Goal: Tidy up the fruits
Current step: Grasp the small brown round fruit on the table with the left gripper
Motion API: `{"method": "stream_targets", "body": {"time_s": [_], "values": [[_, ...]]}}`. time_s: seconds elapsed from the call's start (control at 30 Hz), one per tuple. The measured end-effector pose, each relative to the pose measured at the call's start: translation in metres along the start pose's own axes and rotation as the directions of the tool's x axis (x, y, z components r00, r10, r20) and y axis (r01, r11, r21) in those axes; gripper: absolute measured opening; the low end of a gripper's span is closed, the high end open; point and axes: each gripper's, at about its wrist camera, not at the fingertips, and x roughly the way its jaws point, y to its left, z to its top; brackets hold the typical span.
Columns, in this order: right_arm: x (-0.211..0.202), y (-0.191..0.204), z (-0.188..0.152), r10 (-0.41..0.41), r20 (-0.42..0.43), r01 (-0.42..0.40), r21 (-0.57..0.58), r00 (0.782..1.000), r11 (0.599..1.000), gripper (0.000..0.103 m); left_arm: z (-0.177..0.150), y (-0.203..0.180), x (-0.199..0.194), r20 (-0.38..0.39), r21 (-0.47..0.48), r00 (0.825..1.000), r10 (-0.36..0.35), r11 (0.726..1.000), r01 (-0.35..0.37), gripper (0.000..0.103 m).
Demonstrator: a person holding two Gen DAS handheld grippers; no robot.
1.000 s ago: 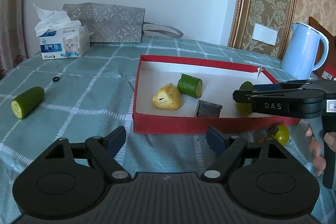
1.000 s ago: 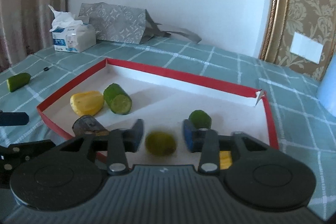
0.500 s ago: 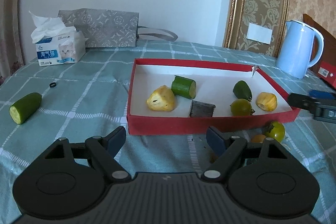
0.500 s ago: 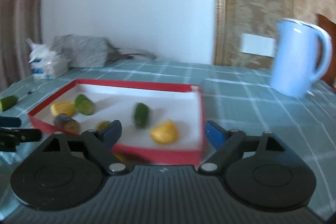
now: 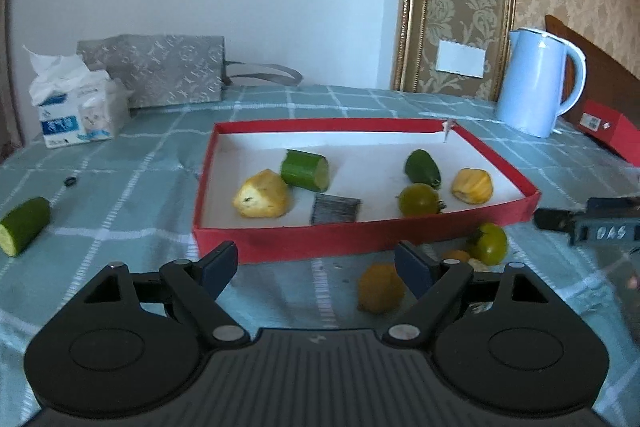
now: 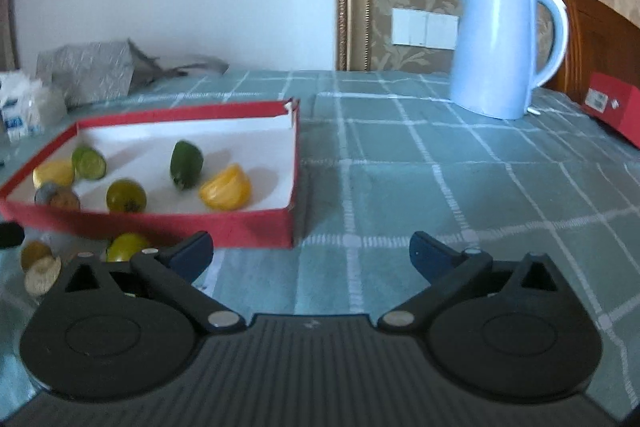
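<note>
Left wrist view looks over the left gripper [image 5: 316, 265], whose jaws stand apart above bare checked tablecloth [image 5: 132, 183] with nothing between them. Beyond lies the red box [image 5: 360, 239], holding a cut cucumber piece [image 5: 304, 169], a yellow fruit chunk [image 5: 262, 195], a dark grey block [image 5: 335, 210] too dim to name, a round green tomato [image 5: 419, 199], a dark green piece [image 5: 422, 165] and a second yellow chunk [image 5: 472, 185]. Outside the box, near its front wall, sit another green tomato [image 5: 489, 243] and an orange-yellow fruit [image 5: 380, 287], the latter partly behind the left gripper's finger [image 5: 414, 269]. A small orange bit between them is mostly hidden. Another cucumber piece [image 5: 24, 226] lies far left, cut off by the frame edge. The right gripper shows only as a dark tip at the right edge.

From the right wrist view, the right gripper [image 6: 312, 255] has just been opening; its jaws stand wide with only tablecloth between them, beside the box's corner. A blue kettle [image 6: 504, 47] stands behind. Loose fruit at lower left is blurred and partly covered by the gripper body.
</note>
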Motion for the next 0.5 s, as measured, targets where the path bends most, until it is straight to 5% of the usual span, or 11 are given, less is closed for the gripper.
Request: {"method": "stream_targets", "body": {"time_s": [0.5], "values": [[-0.001,0.014,-0.002,0.026,-0.023,-0.028,-0.05,0.999,0.998,0.103,-0.006,-0.024,0.016,-0.051,0.073,0.998,0.025,0.997,-0.021,0.086]]}}
